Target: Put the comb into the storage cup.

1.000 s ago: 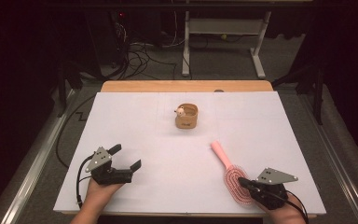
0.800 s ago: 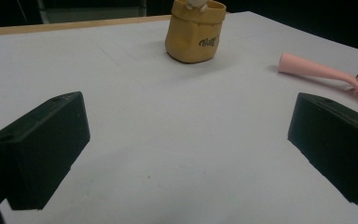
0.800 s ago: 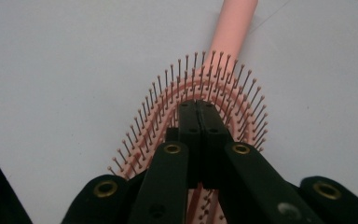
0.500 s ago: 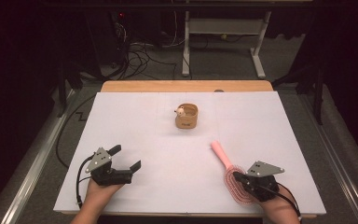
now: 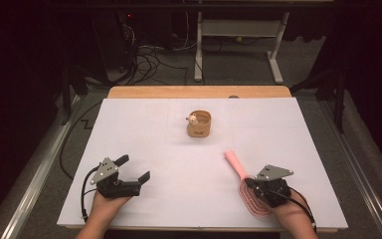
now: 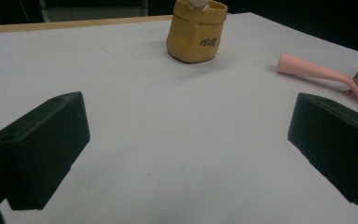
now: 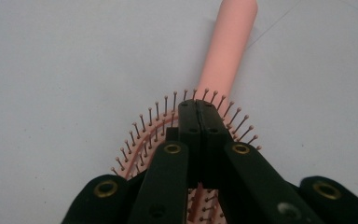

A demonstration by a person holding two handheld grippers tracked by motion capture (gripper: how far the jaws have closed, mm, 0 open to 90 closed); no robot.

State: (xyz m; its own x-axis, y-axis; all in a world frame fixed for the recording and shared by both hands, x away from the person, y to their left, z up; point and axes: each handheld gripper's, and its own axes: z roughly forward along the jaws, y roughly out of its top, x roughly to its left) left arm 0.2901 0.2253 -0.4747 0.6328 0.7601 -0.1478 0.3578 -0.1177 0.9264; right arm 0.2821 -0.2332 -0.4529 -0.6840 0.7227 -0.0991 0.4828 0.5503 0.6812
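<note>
A pink hairbrush (image 5: 236,165) lies on the white table at the front right, bristles up and handle pointing away to the left. My right gripper (image 5: 249,184) hovers over its head. In the right gripper view the jaws are pressed together above the bristles of the hairbrush (image 7: 226,51), and my right gripper (image 7: 198,109) holds nothing that I can see. My left gripper (image 5: 135,168) rests at the front left, open and empty. In the left gripper view my left gripper (image 6: 186,154) has its jaws wide apart over bare table, with the hairbrush (image 6: 313,70) far to the right.
A small tan pouch (image 5: 199,124) with a little pale figure at its rim stands in the middle of the table, toward the back; the pouch (image 6: 194,35) shows ahead of the left gripper. A wooden strip (image 5: 199,92) edges the far side.
The right gripper has slid left and slightly away, from beside the brush head to over it. The left gripper has stayed put.
</note>
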